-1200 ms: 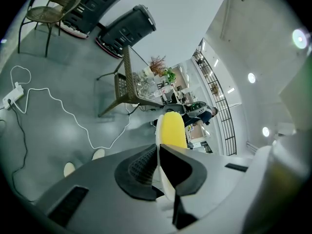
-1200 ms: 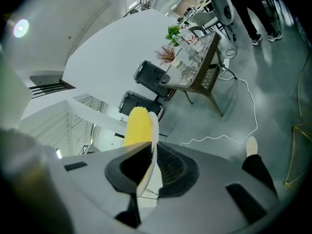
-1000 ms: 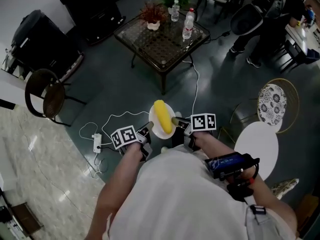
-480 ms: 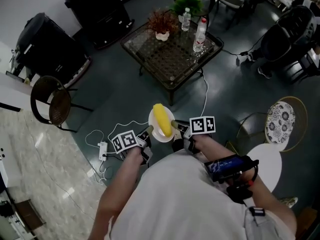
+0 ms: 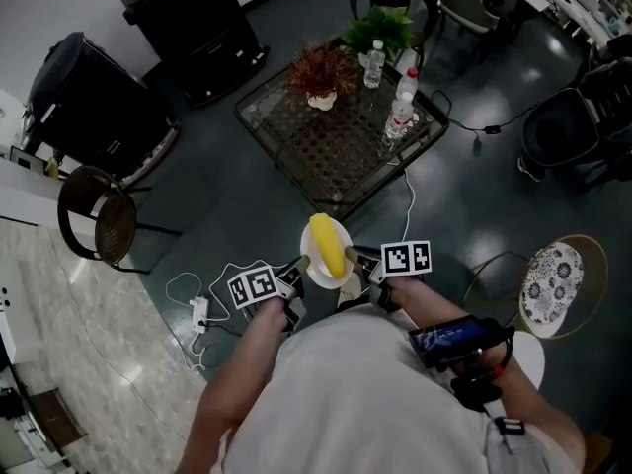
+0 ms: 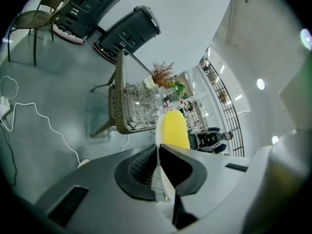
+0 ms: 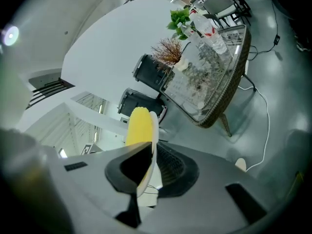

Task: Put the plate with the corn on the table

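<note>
White and shallow, the plate [image 5: 326,256] is hanging over the floor just short of the near corner of the surface [image 5: 336,151], carried between both grippers. The left gripper [image 5: 294,268] is pinching the rim on the side away from that corner's right edge, and the right gripper [image 5: 353,258] is pinching the opposite rim. Both pairs of fingers are closed down to a thin gap, with only the plate edge between them.

The step in hand is looking like the carry toward the surface. Doing it well is probably meaning keeping the 2 grippers level with each other, since the corn [image 5: 327,244] is lying loose and could roll. The bare glass at the near corner is seeming the safest landing spot, well clear of the bottles [image 5: 400,107] and the plant [image 5: 321,70] at the far side of the surface. The fingers should be loosening only once the base is resting flat.

The plate is looking small, round and plain. The corn is showing as 1 bright yellow cob lying across the plate's middle, almost spanning it.
</note>
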`<state>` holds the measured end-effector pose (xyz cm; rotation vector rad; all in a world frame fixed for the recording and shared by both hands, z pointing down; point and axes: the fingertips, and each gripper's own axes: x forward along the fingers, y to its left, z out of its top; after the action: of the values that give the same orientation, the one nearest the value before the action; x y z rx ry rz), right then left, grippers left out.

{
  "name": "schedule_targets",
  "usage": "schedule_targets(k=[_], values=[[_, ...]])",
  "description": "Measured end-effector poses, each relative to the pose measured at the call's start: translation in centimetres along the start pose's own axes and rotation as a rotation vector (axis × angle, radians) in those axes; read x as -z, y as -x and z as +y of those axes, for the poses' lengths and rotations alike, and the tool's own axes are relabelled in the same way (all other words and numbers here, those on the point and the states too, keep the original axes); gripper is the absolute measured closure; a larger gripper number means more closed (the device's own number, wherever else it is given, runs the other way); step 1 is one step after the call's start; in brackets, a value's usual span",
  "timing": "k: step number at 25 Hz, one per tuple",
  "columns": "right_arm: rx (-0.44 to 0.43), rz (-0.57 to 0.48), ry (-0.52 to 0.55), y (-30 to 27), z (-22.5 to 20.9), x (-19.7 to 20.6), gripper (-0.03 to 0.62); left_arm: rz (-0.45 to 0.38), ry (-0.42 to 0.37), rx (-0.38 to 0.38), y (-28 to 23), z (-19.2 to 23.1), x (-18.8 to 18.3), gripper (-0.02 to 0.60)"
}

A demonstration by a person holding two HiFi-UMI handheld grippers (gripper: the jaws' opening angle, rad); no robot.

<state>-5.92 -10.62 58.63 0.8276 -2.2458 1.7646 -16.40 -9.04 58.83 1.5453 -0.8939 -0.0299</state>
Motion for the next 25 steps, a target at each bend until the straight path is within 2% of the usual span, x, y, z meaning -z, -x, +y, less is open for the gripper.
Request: schedule_targets(k=[6,13,25], values=[[-0.024,0.012,-0.003,-0.2,-1.7,-4.4,0.559,-0.013,-0.008,-0.023,-3.6,-1.1,-2.7,0.557],[-0.044,-0.001,-0.020,-0.8,-2.6,-6.9,0.559,-0.011,-0.030,-0.026,-5.4,-1.5,-4.8,0.556],[0.009,-0.049,-0.032,-3.8,-5.1,-12.1,0.559,0.078,-0.083,-0.009,-10.2,-0.3,-10.6,0.556]])
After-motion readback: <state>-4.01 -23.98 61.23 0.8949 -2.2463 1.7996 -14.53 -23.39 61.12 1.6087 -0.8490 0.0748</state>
